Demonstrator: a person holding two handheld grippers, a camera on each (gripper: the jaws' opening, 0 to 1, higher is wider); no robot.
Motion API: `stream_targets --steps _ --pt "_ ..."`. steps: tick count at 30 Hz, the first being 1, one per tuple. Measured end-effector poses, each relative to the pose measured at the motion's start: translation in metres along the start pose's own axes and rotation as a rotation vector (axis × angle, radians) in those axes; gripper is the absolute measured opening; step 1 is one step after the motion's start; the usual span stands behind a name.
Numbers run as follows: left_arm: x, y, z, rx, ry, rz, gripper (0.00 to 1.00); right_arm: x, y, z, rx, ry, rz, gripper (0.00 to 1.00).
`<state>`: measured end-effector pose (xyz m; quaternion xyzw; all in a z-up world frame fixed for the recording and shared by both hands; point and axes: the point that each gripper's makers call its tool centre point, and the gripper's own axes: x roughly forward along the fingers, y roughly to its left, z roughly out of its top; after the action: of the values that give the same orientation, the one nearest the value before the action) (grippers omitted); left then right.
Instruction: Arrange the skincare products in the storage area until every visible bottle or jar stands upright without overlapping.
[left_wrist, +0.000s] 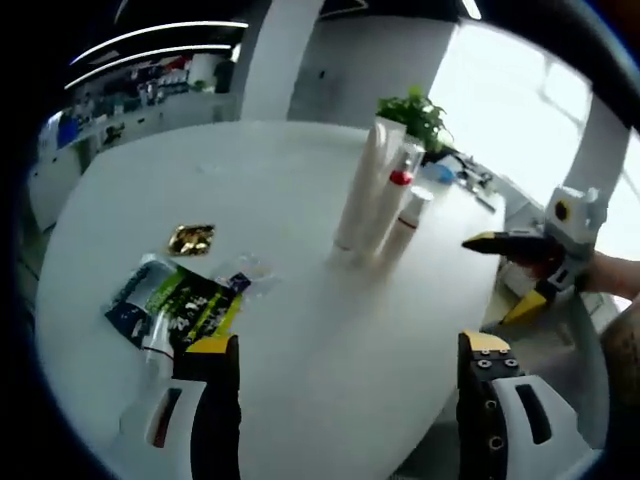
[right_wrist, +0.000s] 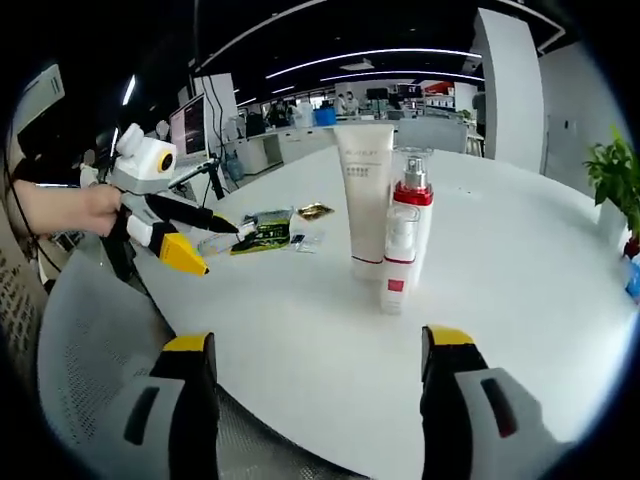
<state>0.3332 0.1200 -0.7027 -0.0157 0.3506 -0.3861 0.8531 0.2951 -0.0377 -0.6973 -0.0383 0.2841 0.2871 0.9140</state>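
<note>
Three skincare products stand upright and close together on the white round table (left_wrist: 300, 370): a tall white tube (left_wrist: 362, 190) (right_wrist: 365, 195), a pump bottle with a red collar (left_wrist: 399, 182) (right_wrist: 413, 215), and a small white bottle (left_wrist: 411, 212) (right_wrist: 397, 262). Green-and-black sachets (left_wrist: 178, 300) (right_wrist: 262, 232) lie flat, with a gold sachet (left_wrist: 191, 238) (right_wrist: 315, 210) and a clear packet (left_wrist: 250, 272) (right_wrist: 305, 240) nearby. My left gripper (left_wrist: 350, 345) (right_wrist: 218, 248) is open, near the sachets. My right gripper (right_wrist: 318, 340) (left_wrist: 490, 280) is open and empty, in front of the bottles.
A potted plant (left_wrist: 415, 112) (right_wrist: 615, 175) stands at the table's far edge with small items beside it. A hand (right_wrist: 60, 210) holds the left gripper over a grey chair (right_wrist: 90, 330). Desks and monitors fill the office behind.
</note>
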Motion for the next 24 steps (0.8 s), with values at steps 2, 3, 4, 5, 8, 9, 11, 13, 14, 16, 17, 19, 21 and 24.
stream_targets --steps 2,3,4,5,8,9,11,13,14,16,17,19,21,24 --pt "-0.005 0.001 -0.003 -0.008 -0.001 0.007 0.88 0.0 0.0 0.0 0.001 0.001 0.0 0.84" --pt "-0.008 0.002 -0.005 -0.012 -0.005 0.014 0.88 0.0 0.0 -0.001 0.002 0.002 0.001 0.84" --pt "-0.01 0.003 -0.005 -0.012 -0.006 0.019 0.88 0.0 0.0 -0.001 0.002 0.005 0.001 0.84" --pt "-0.014 0.003 -0.007 -0.013 -0.007 0.027 0.88 0.0 0.0 -0.001 0.001 0.008 0.002 0.84" --pt "-0.022 0.005 -0.01 -0.016 -0.014 0.039 0.88 0.0 0.0 -0.002 -0.001 0.011 0.001 0.83" --pt "-0.023 0.005 -0.011 -0.015 -0.016 0.04 0.88 0.0 0.0 -0.002 -0.002 0.012 0.001 0.83" --pt "-0.028 0.005 -0.015 -0.014 -0.02 0.049 0.88 0.0 0.0 -0.002 -0.005 0.015 -0.002 0.83" --pt "-0.033 0.005 -0.019 -0.015 -0.02 0.055 0.88 0.0 0.0 -0.002 -0.006 0.016 -0.002 0.83" --pt "-0.035 0.004 -0.02 -0.014 -0.02 0.057 0.89 0.0 0.0 -0.003 -0.007 0.017 -0.002 0.83" --pt "-0.039 0.005 -0.024 -0.014 -0.022 0.061 0.89 0.001 0.001 -0.003 -0.009 0.019 -0.002 0.83" --pt "-0.041 0.007 -0.025 -0.017 -0.023 0.063 0.89 0.001 0.001 -0.003 -0.009 0.019 -0.001 0.83" --pt "-0.046 0.009 -0.028 -0.026 -0.03 0.072 0.89 0.001 0.001 -0.003 -0.012 0.022 -0.001 0.82" --pt "-0.05 0.012 -0.031 -0.033 -0.034 0.081 0.89 0.001 0.002 -0.003 -0.017 0.025 0.0 0.82" --pt "-0.057 0.014 -0.033 -0.038 -0.041 0.094 0.89 0.001 0.002 -0.004 -0.024 0.03 0.001 0.82"
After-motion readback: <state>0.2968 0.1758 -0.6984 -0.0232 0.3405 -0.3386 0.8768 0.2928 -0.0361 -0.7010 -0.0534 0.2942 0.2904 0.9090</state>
